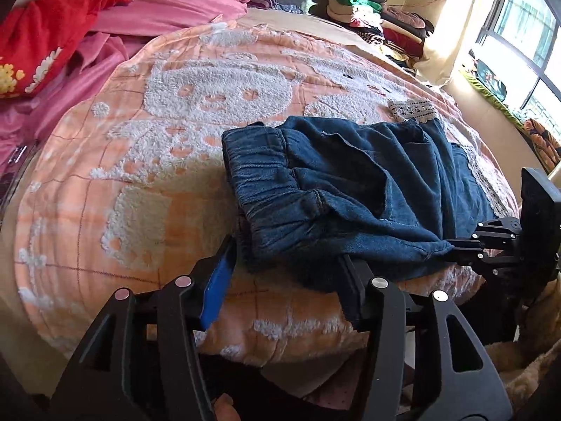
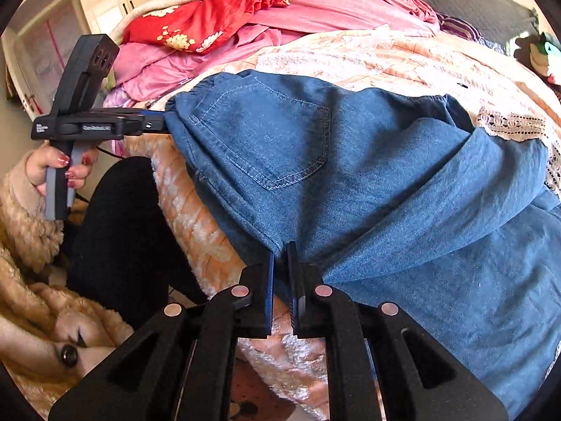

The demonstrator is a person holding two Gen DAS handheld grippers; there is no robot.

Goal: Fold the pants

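Blue denim pants (image 1: pixel 350 182) lie folded over on an orange and white blanket (image 1: pixel 140 161), elastic waistband to the left. My left gripper (image 1: pixel 287 251) is open at the pants' near edge; the cloth drapes over its right finger (image 1: pixel 354 280) and the blue-padded left finger (image 1: pixel 219 280) stands clear. In the right wrist view the pants (image 2: pixel 350 175) show a back pocket, and my right gripper (image 2: pixel 281 249) is shut on a bunched fold at their near edge. The left gripper (image 2: pixel 163 122) there reaches the waistband corner. The right gripper (image 1: pixel 450 245) pinches the cloth at the right.
Pink bedding (image 1: pixel 168 3) and a red flowered cloth (image 1: pixel 45 35) lie heaped at the bed's far side. A lace strip (image 1: pixel 410 109) lies behind the pants. Piled clothes (image 1: pixel 371 17) and a window (image 1: pixel 526 35) are beyond. A hand (image 2: pixel 59 168) in a fuzzy tan sleeve is at the bed's edge.
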